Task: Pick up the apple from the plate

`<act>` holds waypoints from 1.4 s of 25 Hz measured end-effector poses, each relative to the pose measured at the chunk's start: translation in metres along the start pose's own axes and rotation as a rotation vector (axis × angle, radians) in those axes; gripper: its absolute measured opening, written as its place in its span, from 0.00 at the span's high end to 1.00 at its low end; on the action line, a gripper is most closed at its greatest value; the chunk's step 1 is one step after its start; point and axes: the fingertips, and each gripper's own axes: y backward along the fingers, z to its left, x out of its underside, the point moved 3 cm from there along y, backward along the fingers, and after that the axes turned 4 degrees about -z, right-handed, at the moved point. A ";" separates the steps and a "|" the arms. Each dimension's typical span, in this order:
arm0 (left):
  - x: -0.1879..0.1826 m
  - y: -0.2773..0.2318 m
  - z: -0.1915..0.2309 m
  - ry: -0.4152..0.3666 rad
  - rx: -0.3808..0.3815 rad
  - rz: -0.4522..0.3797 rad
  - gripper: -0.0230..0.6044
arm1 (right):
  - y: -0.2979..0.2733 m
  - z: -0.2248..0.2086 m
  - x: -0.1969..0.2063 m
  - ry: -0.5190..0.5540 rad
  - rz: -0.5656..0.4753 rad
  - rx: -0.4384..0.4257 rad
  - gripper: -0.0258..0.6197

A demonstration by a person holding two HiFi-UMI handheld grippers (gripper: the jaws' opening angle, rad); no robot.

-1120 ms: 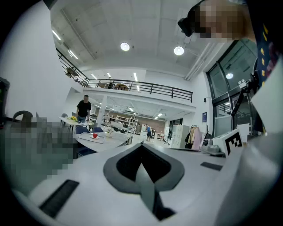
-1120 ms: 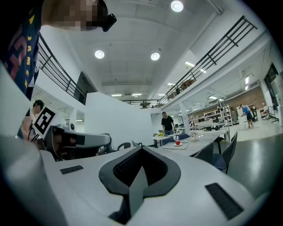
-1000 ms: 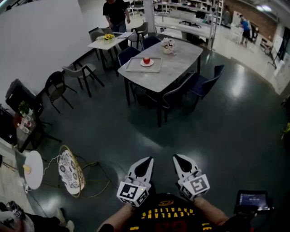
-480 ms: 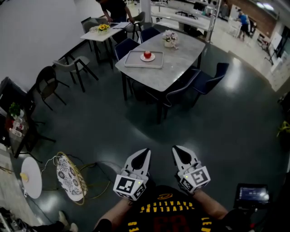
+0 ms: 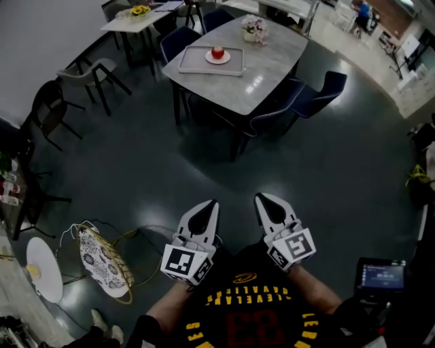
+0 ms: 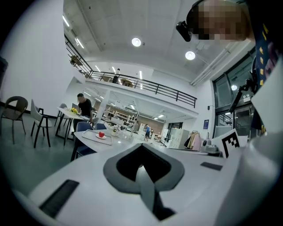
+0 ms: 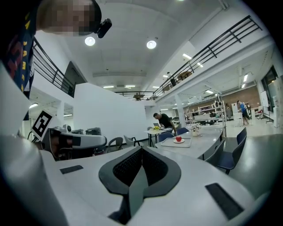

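Location check: red apple (image 5: pixel 217 51) sits on a small white plate (image 5: pixel 210 59). The plate is on a pale rectangular tray (image 5: pixel 194 66), and the tray lies at the far left part of the grey worktop (image 5: pixel 272 68). A pot of pale flowers (image 5: pixel 253 28) stands on the same worktop, beyond the tray and to its right. Dark blue chairs (image 5: pixel 319 95) are drawn up round the worktop.

Left tool (image 5: pixel 208 206): jaws together, meeting along one seam, nothing between them. It points level toward the worktop. Its own view has the apple small and far off, left of the jaw tips.

Right tool (image 5: pixel 264 201): jaws likewise closed on each other, empty. Its own view shows apple, plate and tray in the distance, right of the jaw tips.

Both tools are side by side, close in front of the person's body and low in the head view, with marker cubes (image 5: pixel 185 263) facing up. Both are well apart from the apple, with dark floor (image 5: pixel 149 170) between.

Also noted:
- A second, smaller worktop (image 5: pixel 129 22) with yellow flowers (image 5: pixel 139 9) stands behind and left of the main one.
- A person (image 7: pixel 164 119) bends over the smaller worktop.
- A round white stand (image 5: pixel 42 262) is at lower left of the head view.
- A small screen device (image 5: pixel 380 277) is at lower right.
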 end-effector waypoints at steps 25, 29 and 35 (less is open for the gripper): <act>-0.023 -0.196 0.099 -0.051 -0.148 0.013 0.96 | -0.202 -0.145 -0.008 -0.061 0.016 -0.187 0.95; -0.031 -0.234 0.104 -0.065 -0.161 0.009 0.96 | -0.225 -0.176 -0.017 -0.075 0.012 -0.211 0.95; -0.042 -0.269 0.121 -0.086 -0.184 0.009 0.96 | -0.256 -0.205 -0.020 -0.106 0.017 -0.218 0.95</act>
